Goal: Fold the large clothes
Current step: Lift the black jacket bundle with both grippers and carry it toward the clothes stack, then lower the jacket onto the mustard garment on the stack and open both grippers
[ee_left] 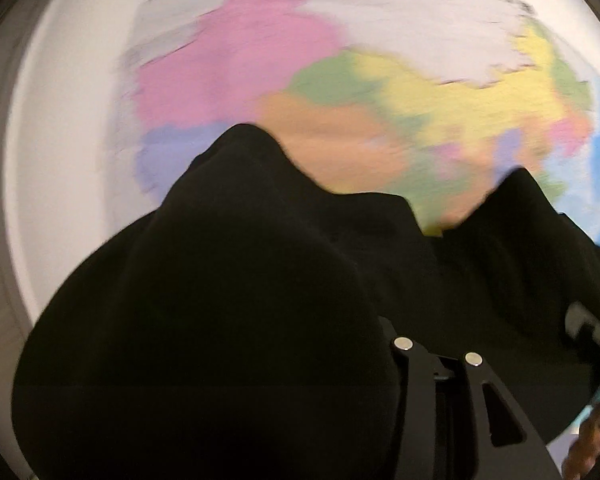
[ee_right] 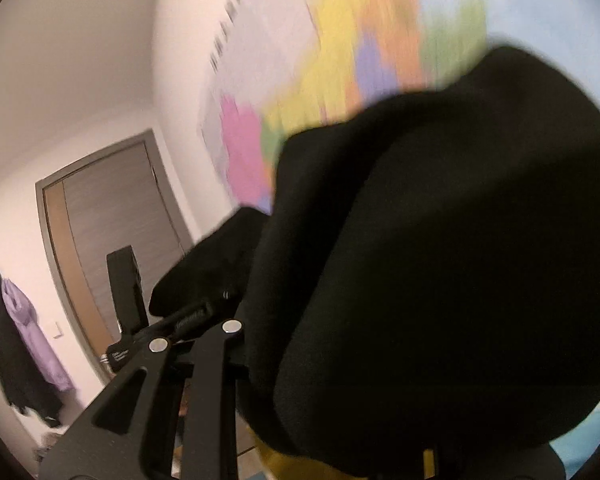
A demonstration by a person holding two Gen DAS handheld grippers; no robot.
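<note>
A large black garment [ee_left: 228, 300] hangs in the air and fills the lower part of the left wrist view. It also fills the right of the right wrist view [ee_right: 440, 260]. My left gripper [ee_left: 436, 354] is shut on the cloth, which drapes over its fingers. My right gripper [ee_right: 196, 336] is shut on another part of the same garment. Both are raised, facing a wall. The far end of the left gripper [ee_right: 126, 288] shows in the right wrist view. The fingertips are hidden by cloth.
A coloured wall map [ee_left: 340, 92] hangs on the white wall right ahead, blurred; it also shows in the right wrist view [ee_right: 340, 60]. A grey door [ee_right: 112, 232] is at left. A purple and a black garment [ee_right: 32, 332] hang on the wall beside it.
</note>
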